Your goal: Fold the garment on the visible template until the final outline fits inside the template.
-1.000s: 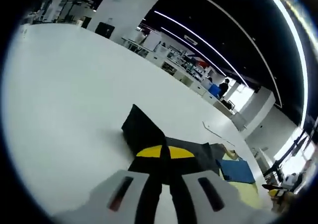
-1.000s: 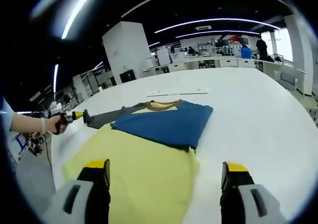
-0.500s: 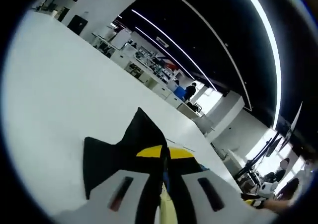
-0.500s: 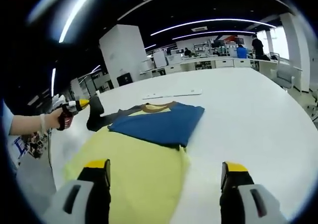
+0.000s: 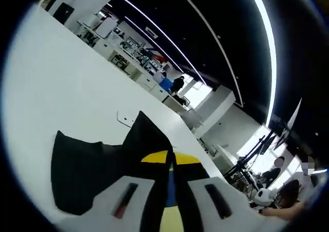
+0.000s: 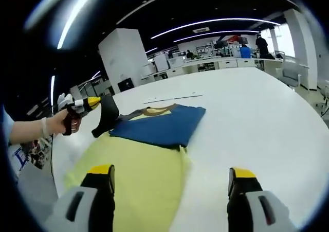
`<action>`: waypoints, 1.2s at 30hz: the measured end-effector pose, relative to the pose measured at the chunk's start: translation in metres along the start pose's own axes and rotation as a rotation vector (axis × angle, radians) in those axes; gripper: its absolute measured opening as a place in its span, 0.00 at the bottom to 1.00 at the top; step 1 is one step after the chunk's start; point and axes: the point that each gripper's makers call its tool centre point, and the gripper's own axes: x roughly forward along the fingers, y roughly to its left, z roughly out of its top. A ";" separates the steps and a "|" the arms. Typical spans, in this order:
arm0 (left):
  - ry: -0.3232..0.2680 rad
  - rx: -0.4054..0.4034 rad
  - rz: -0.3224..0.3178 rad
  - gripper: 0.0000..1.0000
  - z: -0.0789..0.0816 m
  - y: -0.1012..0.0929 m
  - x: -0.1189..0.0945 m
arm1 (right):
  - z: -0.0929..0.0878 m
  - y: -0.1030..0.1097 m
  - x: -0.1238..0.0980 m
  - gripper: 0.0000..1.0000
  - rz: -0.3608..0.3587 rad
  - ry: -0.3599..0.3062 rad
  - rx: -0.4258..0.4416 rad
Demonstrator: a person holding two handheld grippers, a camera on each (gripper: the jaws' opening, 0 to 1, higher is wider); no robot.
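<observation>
Currently the left gripper (image 5: 171,162) has its jaws pinched shut on the dark sleeve (image 5: 97,162) of the shirt (image 6: 159,125), lifting it off the white table (image 6: 267,119). In the left gripper view the sleeve drapes down and to the left from the jaw tips, with a pointed fold of cloth sticking up just above them.

In the right gripper view the left gripper (image 6: 95,103) comes in from the left, held in a gloved hand (image 6: 64,120), with the dark sleeve hanging from its yellow tip above the table. The shirt's blue body lies flat on the yellow template (image 6: 139,180), at the template's far end. Its long axis runs left to right across the view, tan collar on the far edge. The near blue edge overlaps the template; the far part sits on bare table.

The right gripper (image 6: 172,188) has its jaws spread wide with nothing between them, hovering over the near end of the template, well apart from the shirt.

A thin white strip (image 6: 172,96) lies on the table just beyond the collar.
</observation>
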 end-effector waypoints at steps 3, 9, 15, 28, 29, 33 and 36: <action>0.021 0.012 -0.026 0.00 -0.006 -0.010 0.011 | -0.002 0.000 -0.001 0.92 -0.001 0.003 0.002; 0.060 0.042 -0.098 0.00 -0.023 -0.040 0.040 | -0.006 -0.003 -0.003 0.92 -0.006 0.003 0.019; 0.069 0.013 -0.144 0.00 -0.045 -0.063 0.063 | -0.010 -0.005 -0.003 0.91 -0.010 0.004 0.032; 0.129 -0.086 -0.217 0.00 -0.102 -0.105 0.106 | -0.017 -0.011 -0.006 0.91 -0.021 0.006 0.058; 0.139 -0.086 -0.218 0.00 -0.106 -0.106 0.107 | -0.018 -0.011 -0.006 0.91 -0.022 0.007 0.058; 0.183 -0.078 -0.228 0.00 -0.127 -0.111 0.114 | -0.019 -0.013 -0.007 0.91 -0.027 0.007 0.067; 0.228 -0.090 -0.221 0.00 -0.145 -0.111 0.118 | -0.020 -0.013 -0.008 0.91 -0.028 0.006 0.070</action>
